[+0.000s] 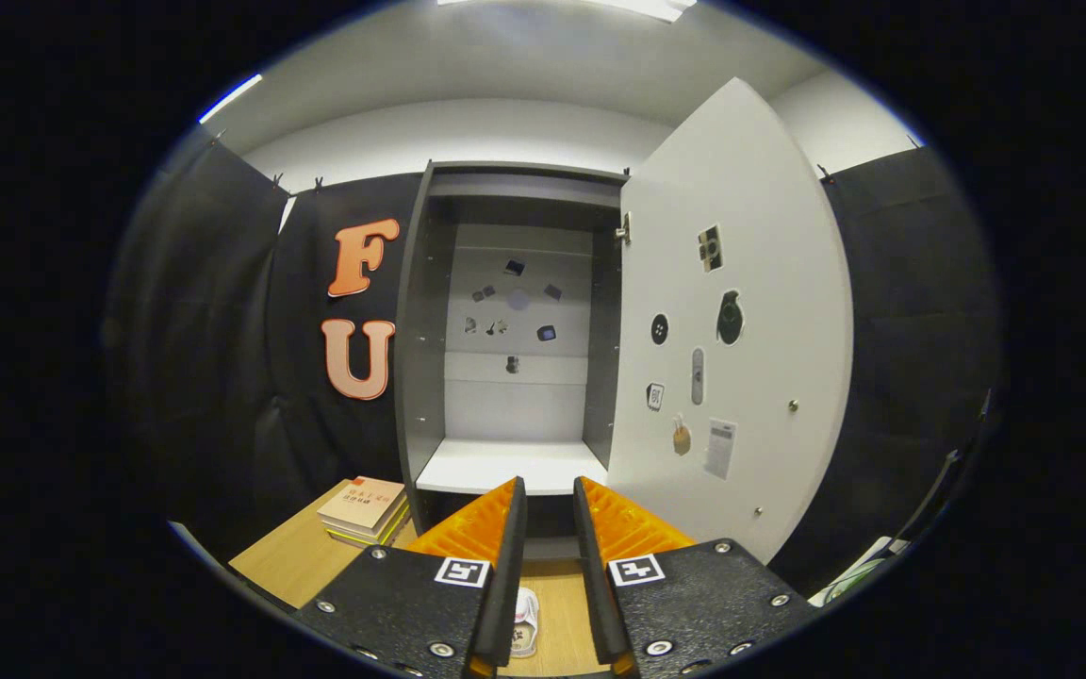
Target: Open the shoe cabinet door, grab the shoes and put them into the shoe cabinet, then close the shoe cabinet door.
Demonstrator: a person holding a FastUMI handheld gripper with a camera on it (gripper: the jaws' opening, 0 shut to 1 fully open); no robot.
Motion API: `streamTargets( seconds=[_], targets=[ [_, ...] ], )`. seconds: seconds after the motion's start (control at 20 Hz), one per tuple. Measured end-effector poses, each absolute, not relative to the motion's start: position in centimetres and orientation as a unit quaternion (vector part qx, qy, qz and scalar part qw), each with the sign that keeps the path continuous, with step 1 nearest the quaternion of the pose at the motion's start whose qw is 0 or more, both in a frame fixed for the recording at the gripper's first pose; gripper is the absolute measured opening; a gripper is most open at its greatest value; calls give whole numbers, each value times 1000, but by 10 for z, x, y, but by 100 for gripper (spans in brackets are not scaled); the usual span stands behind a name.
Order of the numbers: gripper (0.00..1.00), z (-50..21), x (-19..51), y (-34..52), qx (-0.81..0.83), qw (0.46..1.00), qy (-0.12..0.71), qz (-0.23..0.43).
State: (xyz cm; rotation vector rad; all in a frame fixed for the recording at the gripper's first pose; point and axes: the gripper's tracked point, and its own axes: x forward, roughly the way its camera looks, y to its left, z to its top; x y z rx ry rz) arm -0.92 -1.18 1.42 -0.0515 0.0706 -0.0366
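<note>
The shoe cabinet [416,330] stands straight ahead, dark-framed, with a pale back panel dotted with small stickers. Its white door [769,311] is swung wide open to the right and carries several stickers and a small knob. The white shelf [505,465] inside is bare. My gripper [550,486] points at the cabinet's lower edge, just below that shelf. Its fingers stand a narrow gap apart and hold nothing. Down through that gap, a white shoe [525,622] lies on the wooden table [288,556] beneath the fingers, mostly hidden by them.
A stack of books [366,509] lies on the table left of the fingers, close to the cabinet's left side. Black cloth walls close in on both sides. Some pale objects [859,571] sit low at the right, past the door's bottom corner.
</note>
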Motion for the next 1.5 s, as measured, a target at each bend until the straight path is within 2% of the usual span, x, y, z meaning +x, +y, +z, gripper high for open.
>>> streamTargets(
  seconds=[0.3, 1.05, 1.5],
  targets=[
    [32, -54, 9, 11, -20, 996, 92, 1],
    [35, -327, 30, 43, -55, 953, 297, 24],
    [35, -422, 47, 44, -25, 927, 374, 24]
  ],
)
